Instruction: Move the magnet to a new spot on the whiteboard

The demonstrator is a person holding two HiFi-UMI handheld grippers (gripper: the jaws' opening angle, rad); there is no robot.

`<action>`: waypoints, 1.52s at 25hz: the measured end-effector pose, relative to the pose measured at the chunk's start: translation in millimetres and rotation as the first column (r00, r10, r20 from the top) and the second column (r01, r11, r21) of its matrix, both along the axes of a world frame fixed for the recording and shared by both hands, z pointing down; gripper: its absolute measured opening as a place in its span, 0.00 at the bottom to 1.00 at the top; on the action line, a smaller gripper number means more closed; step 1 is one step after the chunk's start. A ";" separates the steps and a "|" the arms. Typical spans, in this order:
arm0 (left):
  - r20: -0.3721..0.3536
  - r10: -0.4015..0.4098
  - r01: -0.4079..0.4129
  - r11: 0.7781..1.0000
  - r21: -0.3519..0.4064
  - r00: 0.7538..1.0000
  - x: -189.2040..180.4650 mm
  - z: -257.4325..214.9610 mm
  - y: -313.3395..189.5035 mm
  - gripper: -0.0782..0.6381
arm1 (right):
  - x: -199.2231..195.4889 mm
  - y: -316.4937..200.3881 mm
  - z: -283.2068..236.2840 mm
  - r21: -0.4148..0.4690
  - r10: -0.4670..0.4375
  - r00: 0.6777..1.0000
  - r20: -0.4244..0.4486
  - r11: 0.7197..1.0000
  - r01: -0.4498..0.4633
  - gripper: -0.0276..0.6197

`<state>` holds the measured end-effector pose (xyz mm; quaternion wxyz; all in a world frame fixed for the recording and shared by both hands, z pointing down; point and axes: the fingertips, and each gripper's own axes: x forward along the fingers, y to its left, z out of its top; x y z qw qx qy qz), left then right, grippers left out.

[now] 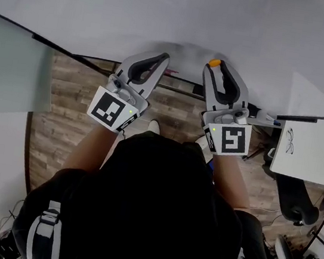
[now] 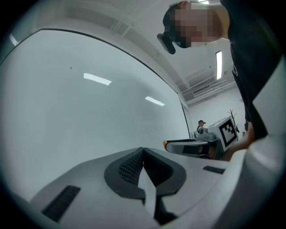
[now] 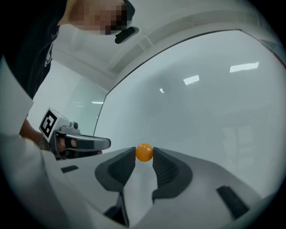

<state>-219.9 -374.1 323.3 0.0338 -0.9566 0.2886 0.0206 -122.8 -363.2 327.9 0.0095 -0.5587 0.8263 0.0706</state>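
A small round orange magnet (image 3: 144, 152) sits pinched between the tips of my right gripper (image 3: 144, 153), which is shut on it close in front of the whiteboard (image 3: 201, 107). From the head view the magnet (image 1: 215, 62) shows at the tip of that right gripper (image 1: 218, 66), at the whiteboard (image 1: 179, 14). My left gripper (image 1: 164, 57) is beside it on the left, pointing at the board too. Its jaws are shut with nothing between them (image 2: 143, 150), and the bare whiteboard (image 2: 89, 103) fills its view.
A wood floor (image 1: 67, 118) lies below the board's lower edge. A smaller white board (image 1: 310, 148) with a drawing stands at the right, with marker pens (image 1: 272, 119) by it and a black chair base (image 1: 296, 200) beneath. A frosted glass panel (image 1: 7, 72) is at the left.
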 end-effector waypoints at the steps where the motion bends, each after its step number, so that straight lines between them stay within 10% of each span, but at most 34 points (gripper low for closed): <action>1: 0.001 0.006 -0.006 1.000 0.003 1.000 -5.9 -0.3 -2.8 0.12 | -4.0 -3.6 -0.3 -0.003 0.018 1.000 0.002 1.000 -0.018 0.22; 22: 0.005 0.134 -0.134 0.991 -0.015 0.991 -52.9 5.9 -32.0 0.12 | -29.7 -44.9 8.3 0.021 0.345 0.938 -0.035 0.939 -0.345 0.23; 38: -0.022 0.171 -0.171 0.985 -0.006 0.985 -58.7 -0.5 -32.4 0.12 | -34.6 -51.8 9.2 -0.005 0.408 0.911 -0.054 0.912 -0.409 0.23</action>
